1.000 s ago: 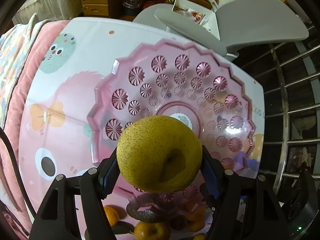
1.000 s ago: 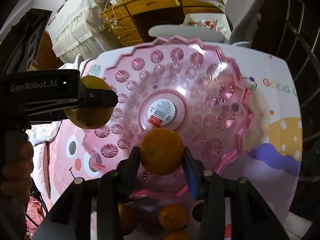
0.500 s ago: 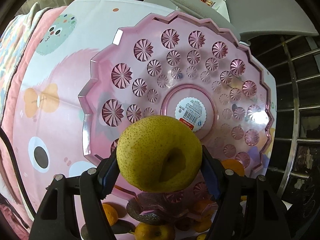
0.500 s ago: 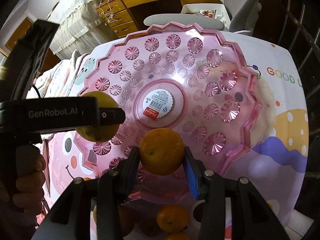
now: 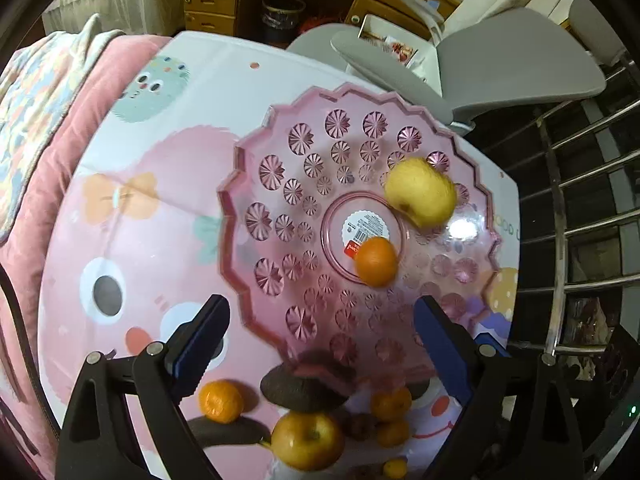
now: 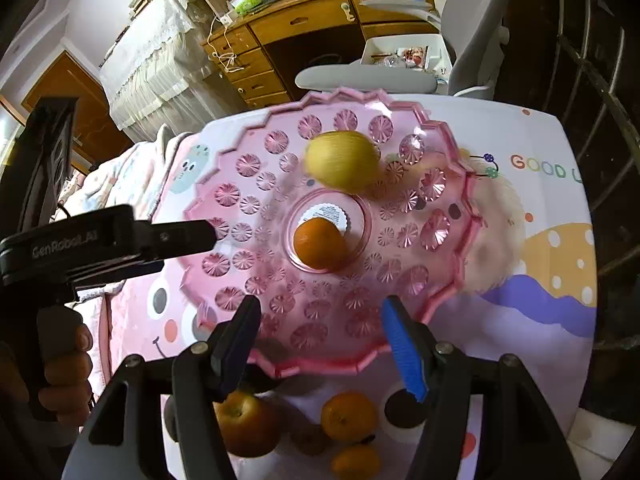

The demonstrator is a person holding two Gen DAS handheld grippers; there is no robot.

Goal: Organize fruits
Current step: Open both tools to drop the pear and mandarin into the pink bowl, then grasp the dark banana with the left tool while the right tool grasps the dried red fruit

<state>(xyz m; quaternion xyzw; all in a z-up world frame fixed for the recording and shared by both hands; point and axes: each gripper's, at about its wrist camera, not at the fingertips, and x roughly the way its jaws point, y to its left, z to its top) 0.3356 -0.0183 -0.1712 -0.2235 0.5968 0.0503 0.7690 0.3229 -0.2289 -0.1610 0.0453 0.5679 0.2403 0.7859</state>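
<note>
Pear (image 5: 422, 192) and orange (image 5: 376, 261) loose in pink bowl (image 5: 256, 184); both grippers' fingers (image 5: 202, 334) just spread, empty.

Both views are wrist fisheyes looking steeply down along their own fingers at the pink tray (image 5: 256, 184) on the cartoon-print table cover (image 5: 132, 216). Left wrist view sits over the tray's 7 o'clock edge, close, tray filling centre frame; grey chair (image 5: 516, 64) at 1 o'clock, metal railing (image 5: 560, 216) at 3 o'clock. Right wrist view hangs over the tray's (image 6: 224, 208) 6 o'clock rim, similarly close, wooden dresser (image 6: 304, 28) at 12 o'clock. It also catches the left gripper (image 6: 200, 236) at 9 o'clock. Shared: whole tray, pear (image 5: 420, 192) (image 6: 342, 160), orange (image 5: 376, 262) (image 6: 320, 244), loose fruit at 6 o'clock, chair.
</note>
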